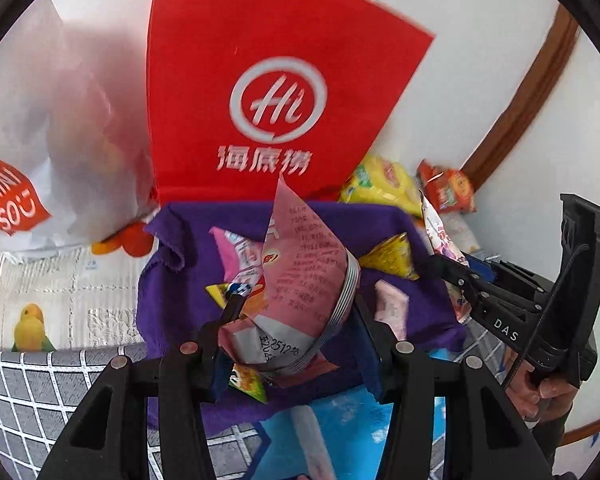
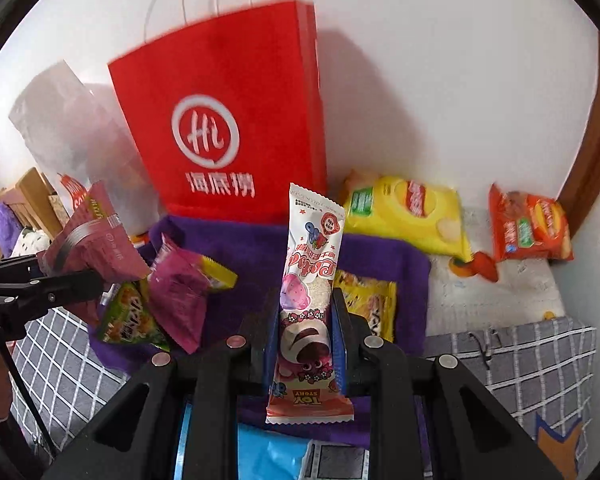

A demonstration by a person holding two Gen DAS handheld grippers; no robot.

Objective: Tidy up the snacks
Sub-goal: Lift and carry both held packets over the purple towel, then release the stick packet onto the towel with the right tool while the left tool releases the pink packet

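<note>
Above the purple cloth [image 2: 228, 240], the right tongs [image 2: 305, 344] clamp an upright pink-and-white wrapper [image 2: 310, 280]; left tongs [image 1: 296, 320] hold a crumpled pink packet [image 1: 300, 272]. The red paper bag [image 2: 228, 120] stands straight ahead.

Red paper bag [image 2: 224, 120] stands against the white wall [image 2: 440, 80], behind a purple cloth [image 2: 236, 240]

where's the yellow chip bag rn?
In the right wrist view, the yellow chip bag lies against the white wall, right of the red paper bag, behind the purple cloth, with the orange chip bag further right.
</note>
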